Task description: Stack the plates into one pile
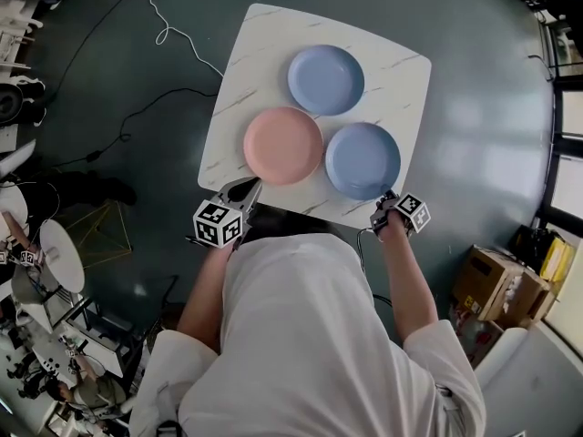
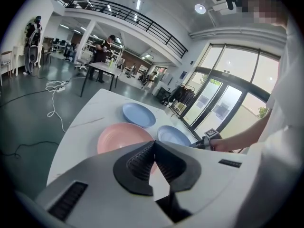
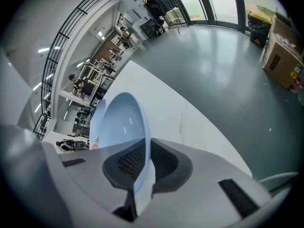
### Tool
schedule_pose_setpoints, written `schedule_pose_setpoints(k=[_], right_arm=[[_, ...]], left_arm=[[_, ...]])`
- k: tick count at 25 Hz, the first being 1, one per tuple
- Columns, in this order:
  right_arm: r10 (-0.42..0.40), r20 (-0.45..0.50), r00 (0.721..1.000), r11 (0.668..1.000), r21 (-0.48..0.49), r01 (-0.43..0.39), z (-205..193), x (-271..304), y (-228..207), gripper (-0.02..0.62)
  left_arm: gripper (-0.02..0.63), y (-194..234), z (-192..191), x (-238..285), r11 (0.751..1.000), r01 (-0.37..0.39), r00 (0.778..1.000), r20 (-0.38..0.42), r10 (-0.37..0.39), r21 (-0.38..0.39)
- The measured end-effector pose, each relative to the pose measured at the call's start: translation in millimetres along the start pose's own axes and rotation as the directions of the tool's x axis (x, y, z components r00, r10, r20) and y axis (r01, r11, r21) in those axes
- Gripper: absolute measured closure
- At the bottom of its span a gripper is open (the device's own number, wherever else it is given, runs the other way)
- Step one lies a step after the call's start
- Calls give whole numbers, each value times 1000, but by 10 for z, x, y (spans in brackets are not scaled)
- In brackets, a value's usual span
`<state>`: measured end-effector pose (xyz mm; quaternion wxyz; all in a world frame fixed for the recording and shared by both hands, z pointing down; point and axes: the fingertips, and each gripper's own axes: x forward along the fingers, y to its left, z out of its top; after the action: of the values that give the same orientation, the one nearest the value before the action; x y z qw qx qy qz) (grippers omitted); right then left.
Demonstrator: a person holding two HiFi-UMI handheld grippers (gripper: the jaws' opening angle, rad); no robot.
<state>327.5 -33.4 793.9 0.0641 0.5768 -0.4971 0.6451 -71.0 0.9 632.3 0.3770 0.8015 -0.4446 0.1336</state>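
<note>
Three plates lie on the white marble table (image 1: pixel 264 35): a blue plate (image 1: pixel 325 79) at the back, a pink plate (image 1: pixel 282 145) in the middle-left, and a second blue plate (image 1: pixel 362 159) at the near right. My right gripper (image 1: pixel 386 200) is shut on the near rim of that second blue plate (image 3: pixel 121 122), which runs edge-on between the pads. My left gripper (image 1: pixel 250 189) is shut and holds nothing; it hovers at the table's near edge, just short of the pink plate (image 2: pixel 118 136).
Cardboard boxes (image 1: pixel 496 285) stand on the floor to the right. A white cable (image 1: pixel 168 27) trails across the floor left of the table. Equipment and a round white stand (image 1: pixel 56 253) crowd the lower left. Glass doors (image 2: pixel 228 103) stand beyond the table.
</note>
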Motion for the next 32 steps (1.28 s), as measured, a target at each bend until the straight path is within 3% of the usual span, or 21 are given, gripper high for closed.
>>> schedule_pose_setpoints(k=[13, 25, 32], right_arm=[[66, -31, 997, 998, -17, -67, -102, -110, 388, 560], [130, -143, 981, 980, -133, -149, -323, 149, 940, 560], [125, -224, 967, 962, -213, -173, -504, 310, 1200, 558]], left_arm=[[594, 120, -19, -181, 999, -37, 998, 51, 39, -25], [594, 210, -70, -356, 993, -97, 991, 83, 102, -63], [594, 319, -109, -551, 984, -147, 982, 107, 157, -103]])
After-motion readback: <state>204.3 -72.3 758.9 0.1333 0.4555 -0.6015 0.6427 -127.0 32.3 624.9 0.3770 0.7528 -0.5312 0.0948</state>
